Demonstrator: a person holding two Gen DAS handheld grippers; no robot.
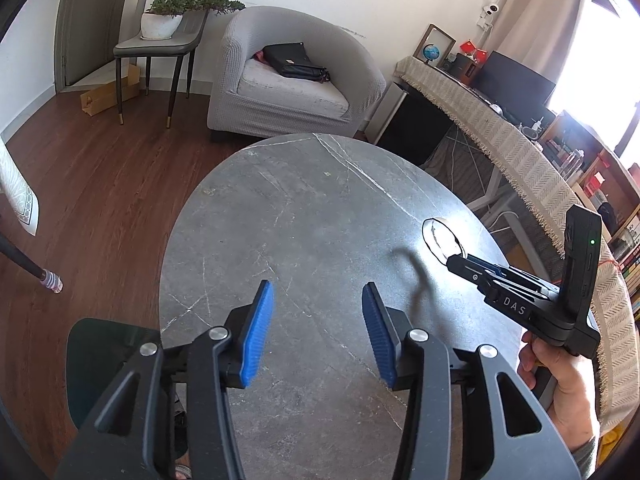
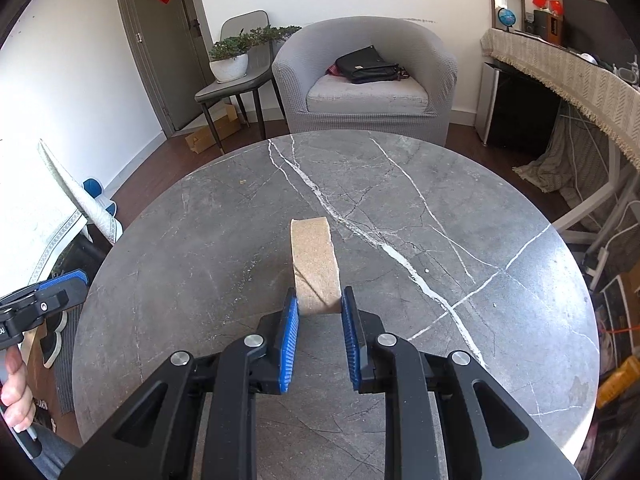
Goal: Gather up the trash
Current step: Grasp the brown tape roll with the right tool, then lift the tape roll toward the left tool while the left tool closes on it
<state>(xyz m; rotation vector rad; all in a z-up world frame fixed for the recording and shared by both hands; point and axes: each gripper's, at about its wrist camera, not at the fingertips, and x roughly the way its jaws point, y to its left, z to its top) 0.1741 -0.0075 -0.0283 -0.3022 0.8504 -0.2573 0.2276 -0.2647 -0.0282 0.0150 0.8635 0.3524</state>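
A round grey table (image 2: 224, 248) fills my view, with an armchair (image 2: 366, 76) beyond its far edge and a black bag (image 2: 366, 65) on the seat. My right tongs (image 2: 320, 300) are clenched on a cardboard roll (image 2: 314, 260), blue pads against its near end, the roll reaching away over the middle of the table. My left tongs (image 1: 318, 294) stand released over bare stone at the near left, nothing between the pads. My right hand (image 1: 556, 372) grips the handle.

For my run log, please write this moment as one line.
task: collect trash | right gripper: shut on cardboard roll | left gripper: open, empty | table: round, grey marble
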